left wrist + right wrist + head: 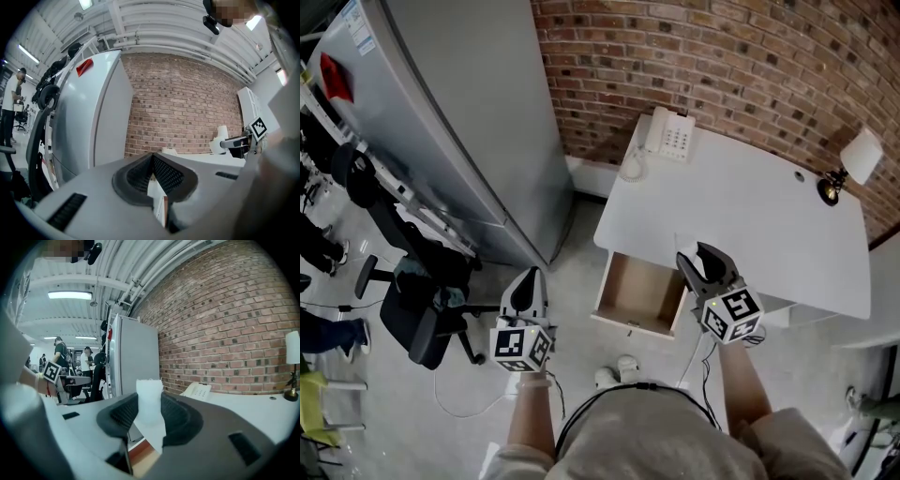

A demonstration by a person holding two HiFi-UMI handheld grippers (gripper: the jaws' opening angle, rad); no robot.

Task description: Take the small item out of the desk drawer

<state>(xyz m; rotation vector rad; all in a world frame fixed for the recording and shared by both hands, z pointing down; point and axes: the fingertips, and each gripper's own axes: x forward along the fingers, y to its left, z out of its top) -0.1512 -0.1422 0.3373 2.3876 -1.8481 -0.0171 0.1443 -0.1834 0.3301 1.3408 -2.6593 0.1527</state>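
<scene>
Clamped between right gripper (701, 255) jaws, lower centre: small white item (149, 399), held up beside open, empty-looking drawer (639, 292) of white desk (750, 206). Left gripper (528, 284), lower left: jaws together, holding nothing. Removal apparently done; only setting down left.

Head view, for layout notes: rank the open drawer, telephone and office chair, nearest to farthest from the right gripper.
1. Drawer, open, just left of the right gripper.
2. Telephone, desk's back corner.
3. Office chair, floor, far left.
</scene>
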